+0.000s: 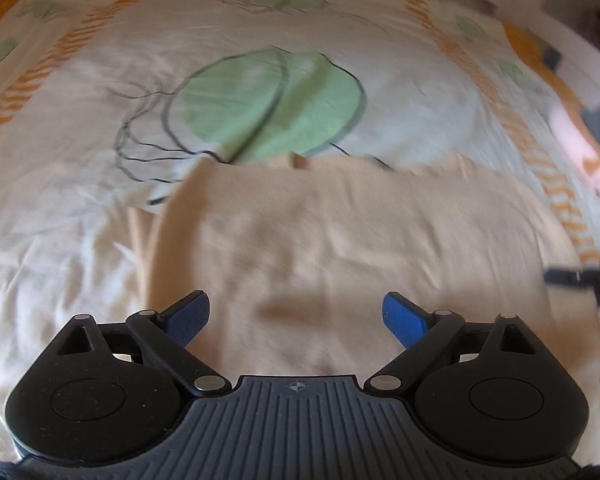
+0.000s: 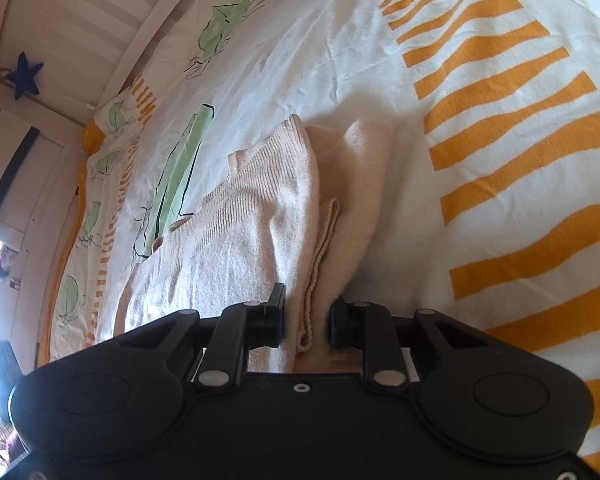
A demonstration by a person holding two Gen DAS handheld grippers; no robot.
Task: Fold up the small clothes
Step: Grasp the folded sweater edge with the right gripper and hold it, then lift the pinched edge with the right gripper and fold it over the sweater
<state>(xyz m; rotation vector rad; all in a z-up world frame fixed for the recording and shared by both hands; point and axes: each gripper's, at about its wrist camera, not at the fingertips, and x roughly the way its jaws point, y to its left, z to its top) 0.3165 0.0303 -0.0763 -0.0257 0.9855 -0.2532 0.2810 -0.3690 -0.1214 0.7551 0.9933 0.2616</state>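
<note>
At the bottom of the left wrist view, the left gripper (image 1: 296,316) hangs with its blue-padded fingers (image 1: 404,322) spread wide and nothing between them, poised over the near edge of a beige knit garment (image 1: 320,248). The garment lies flat across the lower middle of that frame on a white bedspread (image 1: 60,208), its far edge running straight across just below a large green leaf print (image 1: 268,104). The frame is blurred, so finer detail of the fabric cannot be made out. Orange dashed stripes (image 1: 516,128) curve down the right side of the frame, and a dark object at the right edge, level with the garment, is too blurred to identify.

In the right wrist view, the right gripper (image 2: 305,320) sits at bottom centre, its black fingers drawn close on a bunched fold of the same beige knit garment (image 2: 260,216), with a ribbed hem (image 2: 320,264) standing up between them. The cloth rises in a ridge from the jaws toward mid-frame, one layer lapped over another. Beyond it the bedspread (image 2: 300,40) stretches away, broad orange stripes (image 2: 512,168) filling the right half. At the upper left, a blue star (image 2: 27,75) hangs beside a white slatted bed frame (image 2: 100,12)
</note>
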